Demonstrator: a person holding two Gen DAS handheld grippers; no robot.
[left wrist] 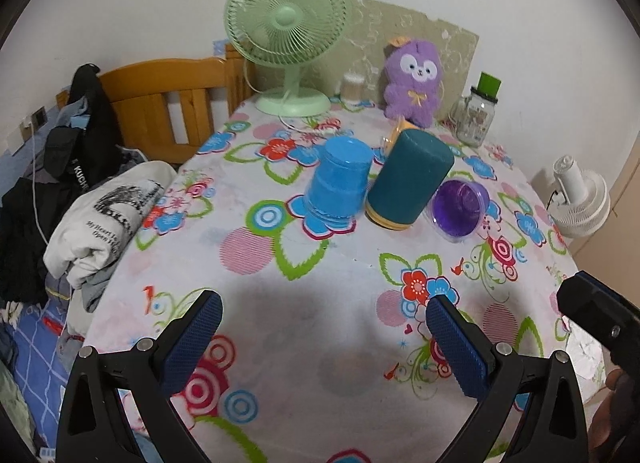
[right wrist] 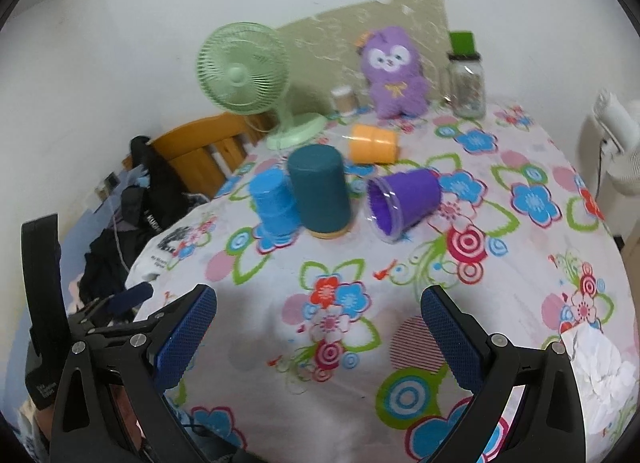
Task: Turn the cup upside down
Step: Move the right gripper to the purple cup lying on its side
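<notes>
While both tongs, left [left wrist: 322,337] and right [right wrist: 318,329], hang spread and empty above the table [left wrist: 320,275], the purple cup [right wrist: 404,203] lies sideways.

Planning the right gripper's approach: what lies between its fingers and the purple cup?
Only bare flowered tablecloth lies between the right gripper and the purple cup, seen in the right wrist view.

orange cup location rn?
The orange cup lies on its side behind the teal cup and purple cup, in front of the plush toy; the left wrist view mostly hides it.
</notes>
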